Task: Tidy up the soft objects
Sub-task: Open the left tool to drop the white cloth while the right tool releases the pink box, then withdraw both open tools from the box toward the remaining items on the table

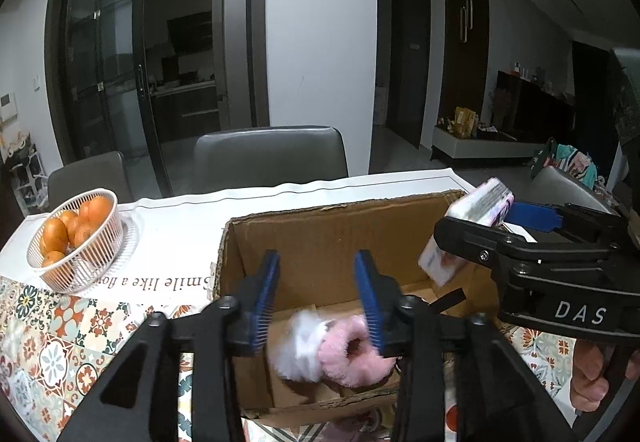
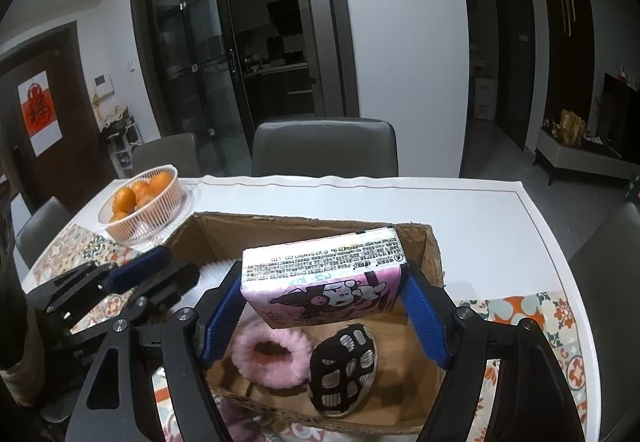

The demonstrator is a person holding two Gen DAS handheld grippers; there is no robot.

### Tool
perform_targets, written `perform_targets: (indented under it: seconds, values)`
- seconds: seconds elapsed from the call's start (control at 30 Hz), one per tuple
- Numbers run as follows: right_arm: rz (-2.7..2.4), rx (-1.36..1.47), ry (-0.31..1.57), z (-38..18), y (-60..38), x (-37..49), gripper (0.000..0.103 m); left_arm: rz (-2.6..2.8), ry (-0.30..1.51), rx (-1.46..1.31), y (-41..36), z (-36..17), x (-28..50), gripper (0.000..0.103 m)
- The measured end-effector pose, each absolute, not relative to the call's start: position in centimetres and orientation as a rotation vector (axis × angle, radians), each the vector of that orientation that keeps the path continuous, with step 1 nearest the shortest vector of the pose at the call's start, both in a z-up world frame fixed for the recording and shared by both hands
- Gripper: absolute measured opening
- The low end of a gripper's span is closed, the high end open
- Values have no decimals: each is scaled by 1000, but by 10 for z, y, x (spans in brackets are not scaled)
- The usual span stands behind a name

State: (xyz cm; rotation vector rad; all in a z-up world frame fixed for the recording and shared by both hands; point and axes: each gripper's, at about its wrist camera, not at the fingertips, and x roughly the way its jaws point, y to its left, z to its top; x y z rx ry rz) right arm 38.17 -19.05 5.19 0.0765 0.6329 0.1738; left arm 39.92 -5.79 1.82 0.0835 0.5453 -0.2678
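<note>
- White table (image 2: 460, 209) with a patterned mat holds a cardboard box (image 2: 434, 254) and an orange basket (image 2: 140, 207).
- Right gripper (image 2: 324, 306) clamps a tissue pack (image 2: 324, 274) above the box.
- Left gripper (image 1: 316, 302) hangs wide open and empty over a pink fluffy ring (image 1: 352, 354) in the box.

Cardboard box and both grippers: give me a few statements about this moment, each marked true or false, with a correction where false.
1. The right gripper is shut on the tissue pack. True.
2. The tissue pack already rests on the floor of the cardboard box. False: it is held above the box, clear of the floor.
3. A pink fluffy ring lies inside the box. True.
4. The left gripper clamps the pink fluffy ring. False: its jaws are open and hold nothing.
5. The white basket holds apples. False: it holds oranges.
6. A black-and-white mesh item lies beside the pink ring in the box. True.
</note>
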Motion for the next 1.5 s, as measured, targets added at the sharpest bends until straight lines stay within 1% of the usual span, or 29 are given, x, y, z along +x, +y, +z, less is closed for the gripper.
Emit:
perform_targets:
  seconds: [0.1,0.13,0.17,0.47,0.73,1.0,1.5]
  values:
    - [166,92,635,51,-192,381,80,-263,538,92,-56,20,397,48]
    - [163,95,632,52,-193,380,82,-253,533,98,-55,21,395,51]
    - [158,96,627,53,-193,380,83,-243,528,101,-54,22,394,52]
    - [109,54,579,65,-187,354,83,-207,499,97,-42,35,370,53]
    - [80,61,544,81,-187,320,83,-206,443,110,-37,55,332,56]
    - [67,73,513,92,-187,280,83,-216,411,112,-37,68,297,56]
    - [31,76,461,105,-195,207,83,-243,388,116,-40,75,232,57]
